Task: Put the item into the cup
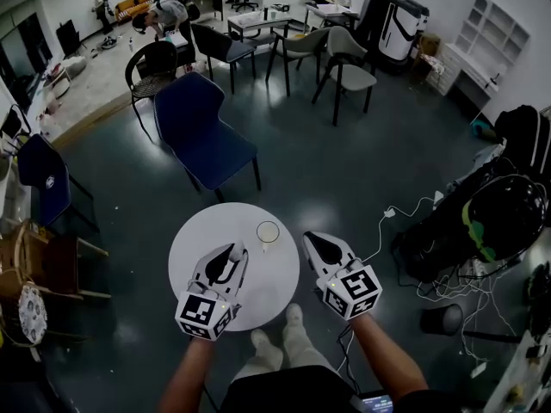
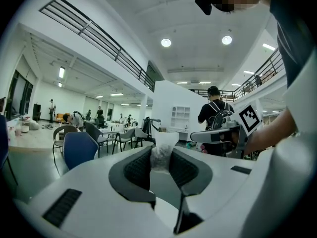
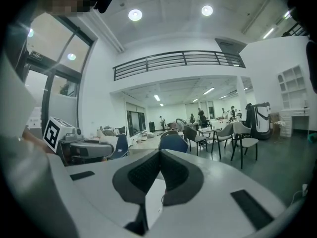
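Note:
A small see-through packet (image 2: pixel 161 151) with a white top stands upright between the dark pads of my left gripper (image 2: pixel 161 157), which is shut on it. In the head view the left gripper (image 1: pixel 235 249) hovers over the round white table (image 1: pixel 194 243), its tips just left of and a little nearer than the clear cup (image 1: pixel 268 232). The cup stands upright near the table's far right rim. My right gripper (image 1: pixel 310 240) is held at the table's right edge, beside the cup. Its jaws (image 3: pixel 159 155) are shut with nothing between them.
A blue chair (image 1: pixel 205 136) stands just beyond the table. White cables (image 1: pixel 413 209) and black bags (image 1: pixel 495 218) lie on the floor to the right. A wooden chair (image 1: pixel 39 269) is at the left. The person's shoes (image 1: pixel 277 334) are under the table's near edge.

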